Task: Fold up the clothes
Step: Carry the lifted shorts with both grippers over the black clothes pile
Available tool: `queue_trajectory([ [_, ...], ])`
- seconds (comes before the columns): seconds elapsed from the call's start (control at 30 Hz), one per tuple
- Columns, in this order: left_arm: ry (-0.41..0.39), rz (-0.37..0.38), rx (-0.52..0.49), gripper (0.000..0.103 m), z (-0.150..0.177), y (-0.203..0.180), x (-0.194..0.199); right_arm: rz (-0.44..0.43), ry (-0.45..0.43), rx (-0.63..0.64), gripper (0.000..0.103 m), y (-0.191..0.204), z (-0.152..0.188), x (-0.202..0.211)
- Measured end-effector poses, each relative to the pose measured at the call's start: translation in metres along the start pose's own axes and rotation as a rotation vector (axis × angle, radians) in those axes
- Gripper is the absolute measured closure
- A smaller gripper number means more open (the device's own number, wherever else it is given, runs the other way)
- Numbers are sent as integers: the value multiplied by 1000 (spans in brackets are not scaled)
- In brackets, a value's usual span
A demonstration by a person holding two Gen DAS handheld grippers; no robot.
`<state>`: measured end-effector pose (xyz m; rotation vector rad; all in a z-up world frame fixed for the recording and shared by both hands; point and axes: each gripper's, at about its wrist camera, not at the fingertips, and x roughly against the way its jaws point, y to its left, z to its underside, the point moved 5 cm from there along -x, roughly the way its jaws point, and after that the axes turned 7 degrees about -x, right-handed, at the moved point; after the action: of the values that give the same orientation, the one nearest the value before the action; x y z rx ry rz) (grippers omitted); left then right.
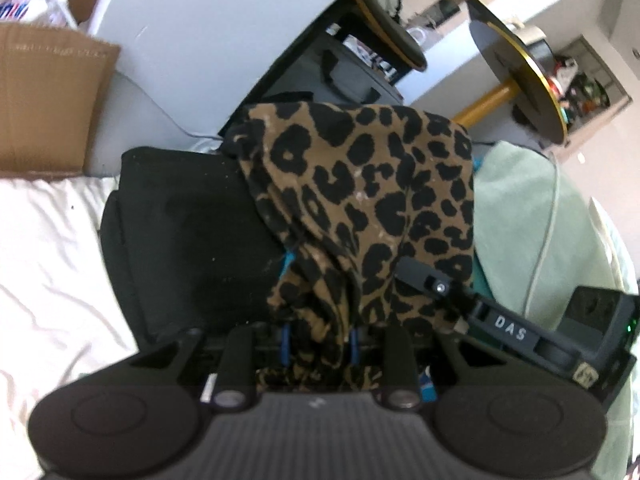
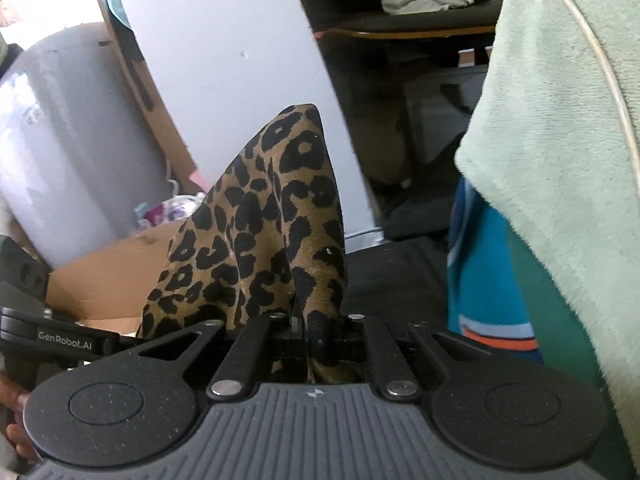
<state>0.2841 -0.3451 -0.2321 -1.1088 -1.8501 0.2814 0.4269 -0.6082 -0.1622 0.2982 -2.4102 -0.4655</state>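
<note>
A leopard-print garment point(image 1: 360, 184) hangs bunched between both grippers, held up above a black garment point(image 1: 188, 236) that lies on the white bedsheet point(image 1: 48, 264). My left gripper point(image 1: 318, 346) is shut on the leopard cloth, which fills the gap between its fingers. My right gripper point(image 2: 310, 336) is shut on another part of the same leopard garment point(image 2: 264, 224), which rises to a peak in front of it. The right gripper's finger also shows in the left wrist view point(image 1: 424, 276), touching the cloth at its right side.
A mint-green fleece point(image 1: 516, 216) and a teal garment point(image 2: 484, 276) lie to the right. A cardboard box point(image 1: 44, 100) stands at the left by the white wall point(image 1: 208, 20). A round table on its side point(image 1: 516, 80) and dark furniture stand beyond the bed.
</note>
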Motion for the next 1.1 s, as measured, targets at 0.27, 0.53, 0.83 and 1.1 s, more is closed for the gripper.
queue_trajectory([
  [0.27, -7, -10, -23, 76, -16, 20, -31, 66, -36, 33, 97, -8, -2, -34],
  [0.53, -12, -21, 22, 76, -26, 56, -51, 83, -23, 94, 97, -1, -6, -82],
  [0.83, -2, -46, 80, 76, -40, 100, -70, 77, 41, 180, 97, 7, -7, -133],
  [1.1, 29, -56, 122, 76, -43, 129, -90, 100, 84, 165, 97, -4, -1, -171],
])
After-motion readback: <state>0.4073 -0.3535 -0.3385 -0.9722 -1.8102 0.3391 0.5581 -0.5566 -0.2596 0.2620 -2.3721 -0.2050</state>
